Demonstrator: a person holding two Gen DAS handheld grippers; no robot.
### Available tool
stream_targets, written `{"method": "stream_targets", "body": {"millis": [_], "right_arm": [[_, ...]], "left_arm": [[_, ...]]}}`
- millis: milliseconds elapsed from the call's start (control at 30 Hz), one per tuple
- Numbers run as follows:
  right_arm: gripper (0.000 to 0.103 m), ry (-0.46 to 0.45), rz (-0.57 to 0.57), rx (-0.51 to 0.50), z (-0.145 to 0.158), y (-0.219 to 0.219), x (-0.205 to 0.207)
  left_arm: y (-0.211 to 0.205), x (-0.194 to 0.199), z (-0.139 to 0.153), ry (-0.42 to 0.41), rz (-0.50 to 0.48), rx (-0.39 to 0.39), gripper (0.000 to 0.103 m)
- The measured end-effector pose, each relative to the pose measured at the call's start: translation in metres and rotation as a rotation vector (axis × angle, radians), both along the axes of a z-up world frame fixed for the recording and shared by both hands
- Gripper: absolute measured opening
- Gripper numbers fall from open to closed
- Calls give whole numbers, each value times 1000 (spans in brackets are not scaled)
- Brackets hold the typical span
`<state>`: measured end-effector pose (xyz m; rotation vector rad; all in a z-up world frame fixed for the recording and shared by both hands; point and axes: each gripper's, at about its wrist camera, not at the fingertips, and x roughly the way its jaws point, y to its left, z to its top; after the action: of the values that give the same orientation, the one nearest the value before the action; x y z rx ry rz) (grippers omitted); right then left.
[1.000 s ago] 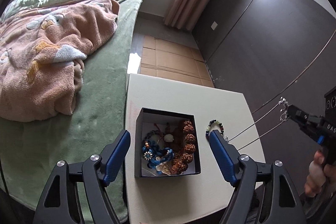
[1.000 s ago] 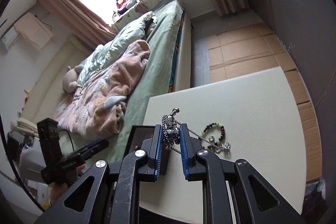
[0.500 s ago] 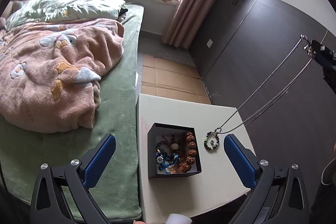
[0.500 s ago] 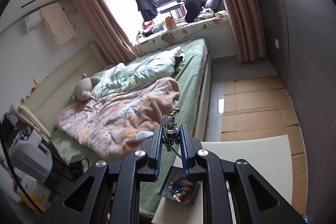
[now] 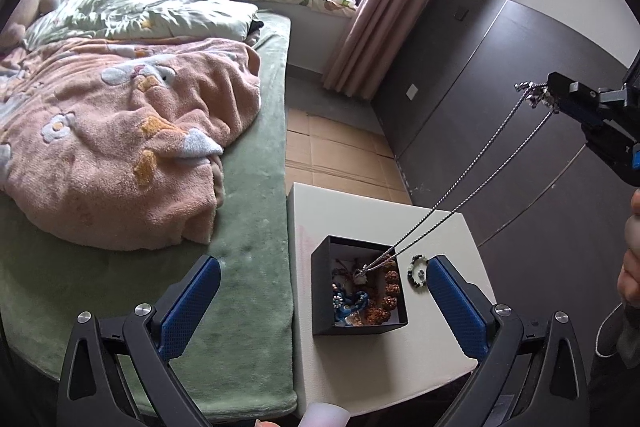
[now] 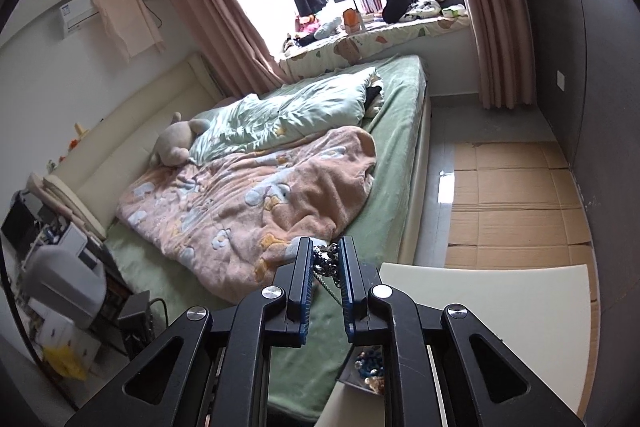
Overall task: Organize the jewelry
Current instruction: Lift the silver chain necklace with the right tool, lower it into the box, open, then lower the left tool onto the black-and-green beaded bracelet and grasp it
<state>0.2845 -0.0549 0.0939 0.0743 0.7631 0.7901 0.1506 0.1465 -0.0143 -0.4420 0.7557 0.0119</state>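
The right tool [image 6: 326, 259] is pinched nearly closed on the bunched upper end of a silver chain necklace [image 6: 327, 262], held high above the counter [image 6: 500, 291]. In the left wrist view the same tool [image 5: 538, 95] appears at the upper right, and the necklace [image 5: 472, 183] hangs from it in two taut strands that run down and to the left. Their lower end, with a small pendant, reaches into the open black box [image 5: 320, 291] and sits at or just above the jewelry inside; whether it touches cannot be told. The box stands on the counter [image 5: 360, 379] and holds brown knobbly beads [image 5: 390, 291] along its right side and a blue corded piece [image 5: 352, 301] near the front. Just beside the box, on its right, a dark beaded bracelet [image 5: 416, 271] lies flat on the counter.

The left tool [image 5: 320, 291] is spread wide with nothing between its blue pads [image 5: 190, 307], raised above the counter with the box and bracelet framed between them. A bed [image 5: 248, 227] with a green cover and a pink blanket [image 5: 120, 131] lies alongside the counter.
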Motion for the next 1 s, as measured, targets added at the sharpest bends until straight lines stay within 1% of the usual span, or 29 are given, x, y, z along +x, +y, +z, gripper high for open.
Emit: {"method": "stream_targets", "body": {"millis": [167,233,267,300,333,367,400,500,533,567,633,700,800,867,933,1000], "right_arm": [[14,54,20,-23,-33,13,8],[15,62,47,-52,-47,20,10],[18,61,62,-67,-54,22,10],[24,74,74,-79,-61,24,10],[45,97,81,-86,-69,24,12],[62,117,77,-85,-74,21,15],[66,126,62,-81,-79,16,18],[68,121,24,-82,-89,-4,24],[77,126,16,-73,-92,-12,27],[91,128,4,-62,-95,-21,29],[103,121,-22,-33,-99,-40,34],[103,119,-47,-4,-104,-60,37],[103,129,-75,34,-114,-92,43],[103,129,-107,33,-124,-112,47],[103,141,-128,43,-136,-133,51],[103,179,-130,78,-154,-152,54]], "left_arm": [[5,3,-10,17,3,-1,103],[4,5,-14,24,2,0,103],[4,6,-17,29,1,-3,103],[5,8,-20,34,1,-7,103],[5,9,-23,40,3,-13,103],[5,11,-25,46,5,-20,103],[5,13,-27,48,6,-25,103],[0,17,-27,43,2,-18,103],[-3,20,-27,42,-5,-15,103],[-7,22,-27,41,-12,-12,103],[-16,28,-25,39,-21,-4,103],[-26,33,-23,25,-33,1,103],[-46,43,-22,27,-68,15,103],[-61,52,-21,32,-79,40,103],[-77,62,-21,40,-112,75,103],[-98,72,-22,56,-146,142,103]]}}
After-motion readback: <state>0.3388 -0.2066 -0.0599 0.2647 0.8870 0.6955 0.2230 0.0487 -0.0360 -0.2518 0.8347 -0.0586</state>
